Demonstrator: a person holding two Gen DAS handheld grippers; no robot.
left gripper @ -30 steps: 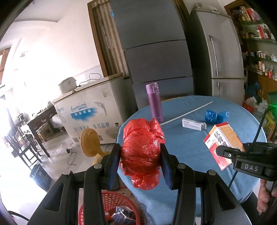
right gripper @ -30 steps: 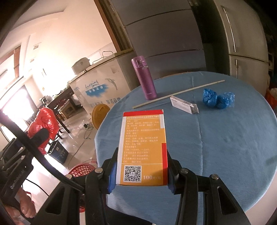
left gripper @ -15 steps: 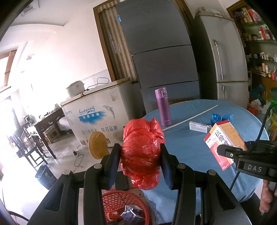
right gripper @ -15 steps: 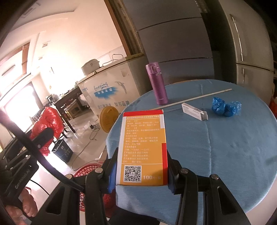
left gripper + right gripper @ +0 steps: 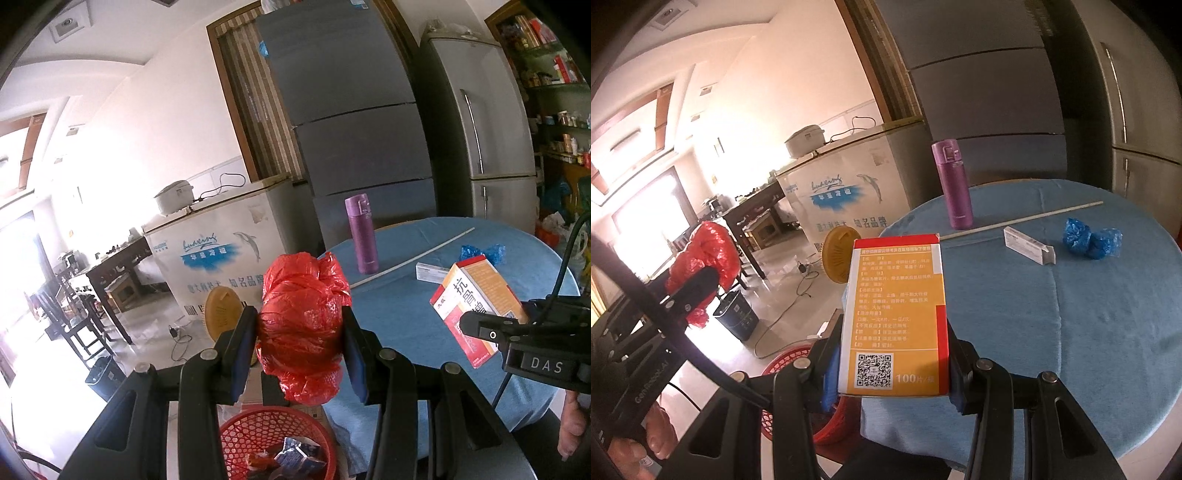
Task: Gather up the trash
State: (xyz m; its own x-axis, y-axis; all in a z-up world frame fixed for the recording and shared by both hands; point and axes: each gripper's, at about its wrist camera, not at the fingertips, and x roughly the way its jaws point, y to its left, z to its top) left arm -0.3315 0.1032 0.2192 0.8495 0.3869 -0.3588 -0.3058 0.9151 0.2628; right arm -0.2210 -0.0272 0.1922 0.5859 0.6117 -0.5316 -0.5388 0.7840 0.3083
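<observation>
where the left wrist view looks out, the left hand-held gripper hangs just off the near-left edge of the round table, off the blue cloth, w/ the red mesh basket right below on the floor. it's pinching a red plastic bag, crumpled into a tight shiny wad, tail drooping under the fingers. basket already has some wrappers in it. open floor to the left; white chest freezer and yellow fan sit behind. right hand-held gripper shows at the right edge over the table, holding the medicine box.

from the right wrist view, the right hand-held gripper is clamped on both sides of the medicine box, upright, orange back w/ red trim, printed text and a qr code at the bottom. it sits at the table near edge; basket partly seen lower left. still on the cloth, well apart from the box: purple bottle, long white rod, small white carton, two blue crumpled bags. left hand-held gripper w/ red plastic bag is out left over the floor.
</observation>
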